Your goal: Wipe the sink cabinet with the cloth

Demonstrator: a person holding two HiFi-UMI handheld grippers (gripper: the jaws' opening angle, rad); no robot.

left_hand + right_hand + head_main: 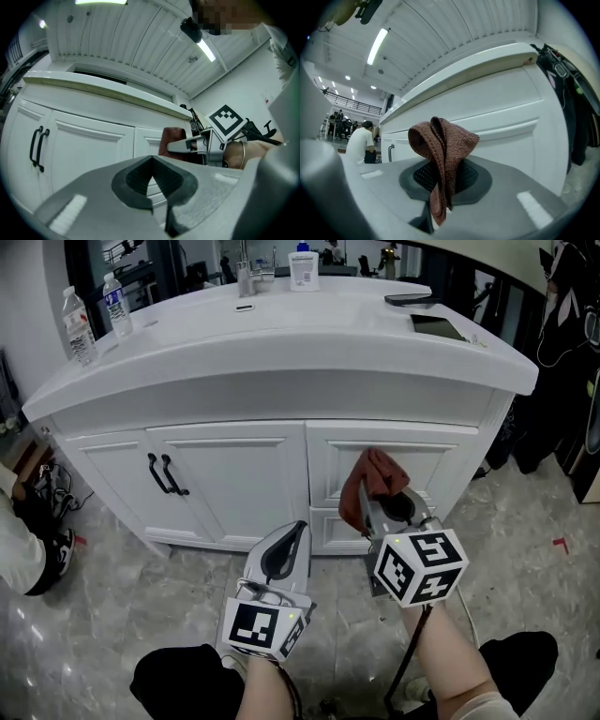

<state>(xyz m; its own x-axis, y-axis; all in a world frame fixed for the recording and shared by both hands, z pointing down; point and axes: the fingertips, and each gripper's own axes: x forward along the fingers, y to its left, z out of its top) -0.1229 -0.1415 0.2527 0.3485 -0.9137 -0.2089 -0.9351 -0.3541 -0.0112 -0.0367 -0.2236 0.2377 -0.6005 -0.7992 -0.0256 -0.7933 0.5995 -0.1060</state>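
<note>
Right gripper (440,177): jaws shut tight on a reddish-brown knitted cloth (443,140), which bunches above the tips just in front of the right-hand door of the white panelled sink cabinet (225,474); whether it touches the door cannot be told. Left gripper (152,174): jaws pressed together with nothing between them, held low beside the right one, facing the middle doors. On the bench top a capped clear plastic bottle (78,326) stands at the left edge, a second capped bottle (116,304) near it further back, fill levels unreadable.
</note>
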